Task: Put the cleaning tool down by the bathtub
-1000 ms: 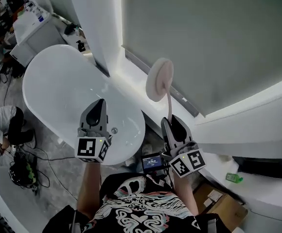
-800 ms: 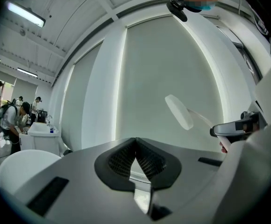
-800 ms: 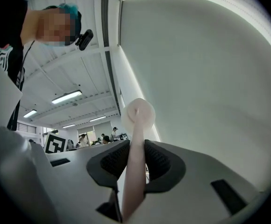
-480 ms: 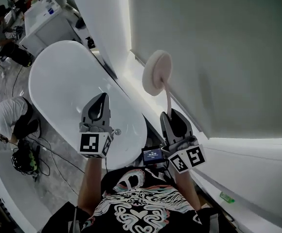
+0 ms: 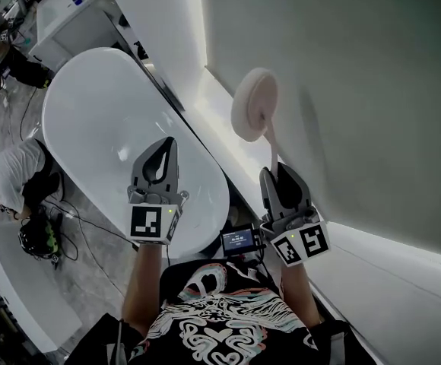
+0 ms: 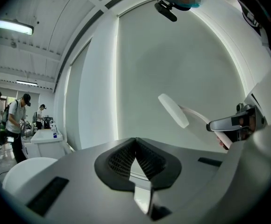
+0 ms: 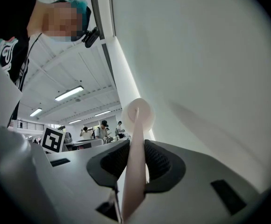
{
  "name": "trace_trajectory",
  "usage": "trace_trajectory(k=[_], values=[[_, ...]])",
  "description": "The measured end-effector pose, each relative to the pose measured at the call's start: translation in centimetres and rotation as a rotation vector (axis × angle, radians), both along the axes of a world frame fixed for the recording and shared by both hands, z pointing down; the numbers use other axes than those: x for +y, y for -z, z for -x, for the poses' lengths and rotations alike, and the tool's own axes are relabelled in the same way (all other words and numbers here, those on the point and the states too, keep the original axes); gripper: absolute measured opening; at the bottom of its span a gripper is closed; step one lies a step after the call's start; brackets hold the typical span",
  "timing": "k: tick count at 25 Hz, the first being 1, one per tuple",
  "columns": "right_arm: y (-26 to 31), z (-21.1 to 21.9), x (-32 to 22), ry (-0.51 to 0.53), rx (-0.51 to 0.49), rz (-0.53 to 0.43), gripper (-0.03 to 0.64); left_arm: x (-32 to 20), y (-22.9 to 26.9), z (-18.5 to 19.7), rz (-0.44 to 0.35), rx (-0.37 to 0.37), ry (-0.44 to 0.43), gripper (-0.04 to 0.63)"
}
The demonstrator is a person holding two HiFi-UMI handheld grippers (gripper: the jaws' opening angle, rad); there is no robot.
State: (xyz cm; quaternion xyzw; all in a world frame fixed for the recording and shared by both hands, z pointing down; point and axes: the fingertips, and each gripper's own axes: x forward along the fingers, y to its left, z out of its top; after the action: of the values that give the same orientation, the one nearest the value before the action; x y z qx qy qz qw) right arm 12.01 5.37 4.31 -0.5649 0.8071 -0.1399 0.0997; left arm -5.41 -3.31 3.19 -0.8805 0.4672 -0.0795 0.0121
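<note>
The cleaning tool is a round pale pad [image 5: 252,105] on a thin pale handle [image 5: 271,149]. My right gripper [image 5: 280,175] is shut on the handle and holds the pad up in front of the grey wall. In the right gripper view the handle [image 7: 133,171] runs between the dark pads up to the round head [image 7: 138,115]. The white oval bathtub [image 5: 91,120] lies below and to the left. Over its near end hovers my left gripper [image 5: 162,152], shut with nothing in it. In the left gripper view its jaws [image 6: 136,146] meet, and the tool [image 6: 173,110] shows to the right.
A white ledge [image 5: 224,131] runs between the tub and the grey wall [image 5: 350,82]. A person [image 5: 11,173] crouches on the floor left of the tub beside cables [image 5: 42,242]. A white counter [image 5: 65,25] stands at the far end. A small screen [image 5: 238,240] sits by my chest.
The head view has swung left, so the wall fills more of the right. My right gripper and the tool have drifted slightly right; the left gripper has risen a little over the tub.
</note>
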Motion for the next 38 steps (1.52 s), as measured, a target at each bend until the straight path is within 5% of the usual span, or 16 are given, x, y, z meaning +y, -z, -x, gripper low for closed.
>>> trace_trajectory(k=[5,16,20,38], values=[[-0.8,1.0,-0.8,0.001,0.014,0.016,0.117,-1.1,-0.6,0.0,0.015,0.049,0.003,0.015],[-6.3,1.0,-4.7,-0.02,0.022,0.088,0.117,-4.4,-7.3,-0.8,0.098,0.01,-0.046,0.015],[-8.9,0.5,-6.4,-0.015,0.035,0.103,0.117,-6.0,-9.8,-1.3,0.119,0.05,-0.025,0.015],[-18.8,2.5,-10.2,0.078,0.092,0.178,0.117,-8.3,-20.7,0.6,0.229,0.025,0.031,0.015]])
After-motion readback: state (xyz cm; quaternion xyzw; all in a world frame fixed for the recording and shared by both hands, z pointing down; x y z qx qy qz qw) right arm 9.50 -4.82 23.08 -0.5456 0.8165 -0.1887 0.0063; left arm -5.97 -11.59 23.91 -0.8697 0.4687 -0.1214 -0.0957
